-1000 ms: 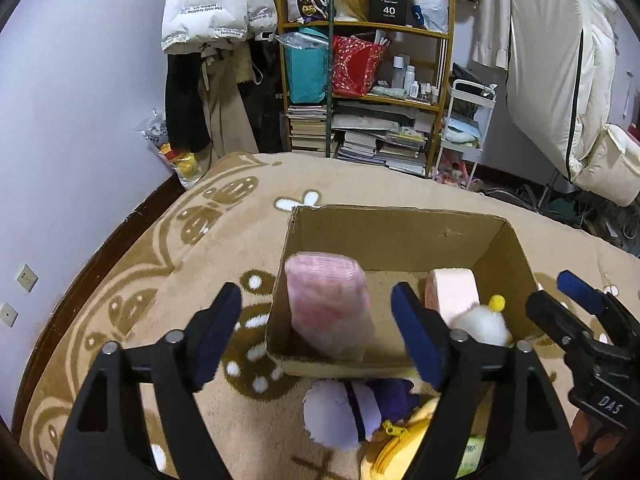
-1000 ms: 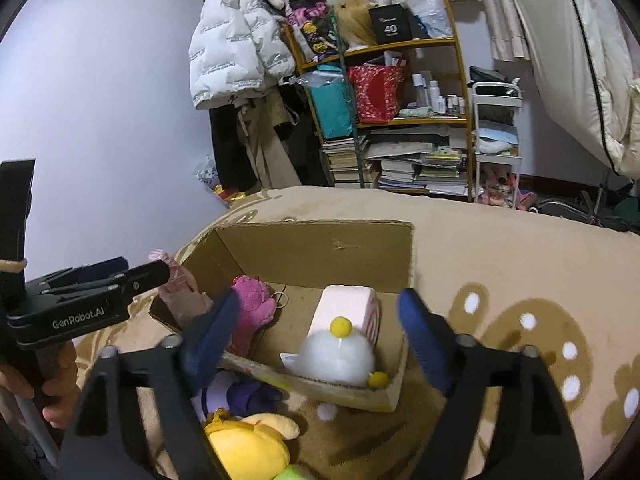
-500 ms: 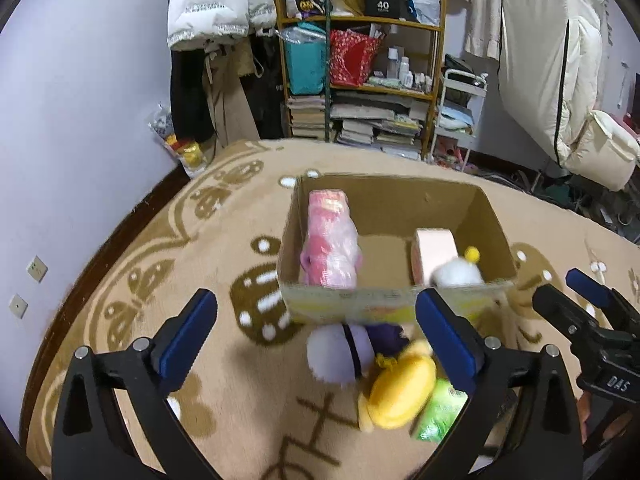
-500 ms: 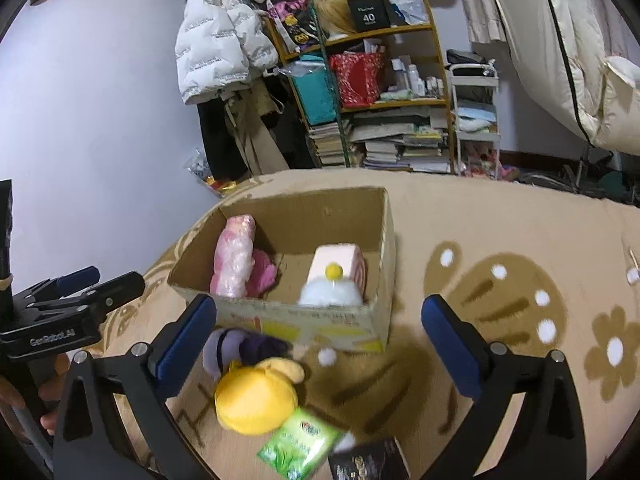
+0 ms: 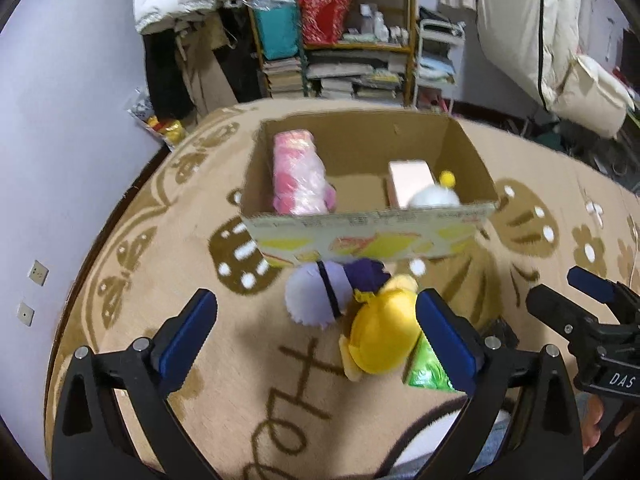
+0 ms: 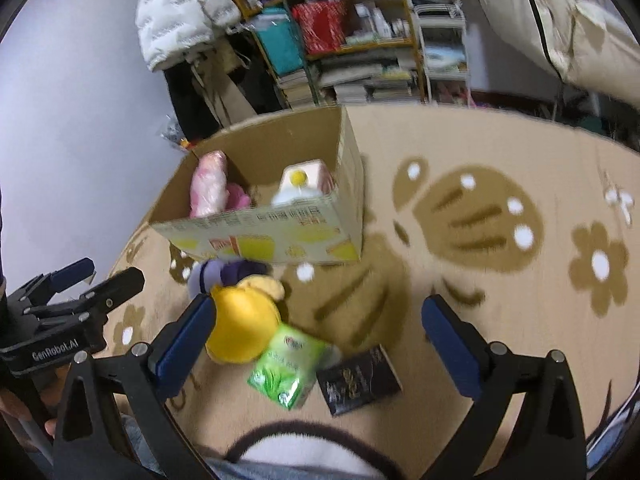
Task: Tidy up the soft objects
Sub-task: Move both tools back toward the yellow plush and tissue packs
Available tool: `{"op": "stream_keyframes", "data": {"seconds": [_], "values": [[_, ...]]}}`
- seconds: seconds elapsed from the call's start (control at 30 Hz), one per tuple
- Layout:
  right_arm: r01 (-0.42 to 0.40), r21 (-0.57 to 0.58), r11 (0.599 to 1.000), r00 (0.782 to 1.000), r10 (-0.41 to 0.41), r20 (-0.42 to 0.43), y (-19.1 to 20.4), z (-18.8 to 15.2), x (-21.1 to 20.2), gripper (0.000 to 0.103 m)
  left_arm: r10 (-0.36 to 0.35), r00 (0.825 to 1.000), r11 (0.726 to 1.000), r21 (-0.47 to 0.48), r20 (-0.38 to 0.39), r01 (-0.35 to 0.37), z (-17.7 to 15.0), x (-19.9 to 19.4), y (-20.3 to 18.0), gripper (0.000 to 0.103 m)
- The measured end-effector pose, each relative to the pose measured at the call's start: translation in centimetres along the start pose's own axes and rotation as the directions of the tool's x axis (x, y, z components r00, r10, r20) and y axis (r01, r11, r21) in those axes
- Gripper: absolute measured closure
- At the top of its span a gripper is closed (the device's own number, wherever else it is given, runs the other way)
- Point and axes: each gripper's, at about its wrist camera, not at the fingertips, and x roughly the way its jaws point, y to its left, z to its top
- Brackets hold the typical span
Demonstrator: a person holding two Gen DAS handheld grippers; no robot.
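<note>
An open cardboard box (image 5: 372, 240) (image 6: 272, 240) stands on the beige rug. Inside are a pink wrapped bundle (image 5: 298, 176) (image 6: 208, 188), a pink block (image 5: 410, 180) and a white pompom toy (image 5: 432, 198) (image 6: 296, 196). In front of the box lie a lilac-and-purple plush (image 5: 320, 296) (image 6: 228, 274), a yellow plush (image 5: 384, 336) (image 6: 242, 328), a green packet (image 6: 290, 372) (image 5: 426, 372) and a dark packet (image 6: 360, 380). My left gripper (image 5: 316, 340) is open above the plushes, empty. My right gripper (image 6: 316, 344) is open above the green packet, empty.
A loaded shelf unit (image 5: 332, 28) with books, bags and bottles stands behind the rug, beside hanging coats (image 5: 180, 4). A white trolley (image 5: 438, 60) and pale bedding (image 5: 560, 40) are at the right. A purple wall (image 5: 60, 100) runs along the left.
Both grippers have pulled back and up from the box, so the plushes and packets in front of it have come into view. Both stay open and empty.
</note>
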Motion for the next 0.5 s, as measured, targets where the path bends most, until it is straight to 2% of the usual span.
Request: {"op": "stream_keyframes", "data": {"seconds": [0.27,0.3,0.33,0.5], "values": [[0.050,0.061,0.997,0.988,-0.041,-0.147,-1.3,-1.0,2.9,0.000,-0.017,0.992,0.999,0.032,-0.124,0.021,-0.9,3.2,-1.5,0.004],[0.060,0.071,0.996,0.983,-0.047,-0.176,-1.6,-1.1,3.6,0.003,-0.017,0.990,0.999,0.029,-0.139,0.021,-1.0,3.6,-1.6,0.004],[0.073,0.075,0.995,0.979,-0.057,-0.194,-1.8,-1.3,4.0,0.009,-0.012,0.989,1.000,0.024,-0.150,0.016,-1.1,4.1,-1.6,0.004],[0.097,0.130,0.987,0.953,-0.055,-0.299,-3.1,-2.1,6.5,0.010,-0.010,0.979,1.000,0.004,-0.203,0.011,-1.2,6.2,-1.8,0.004]]}}
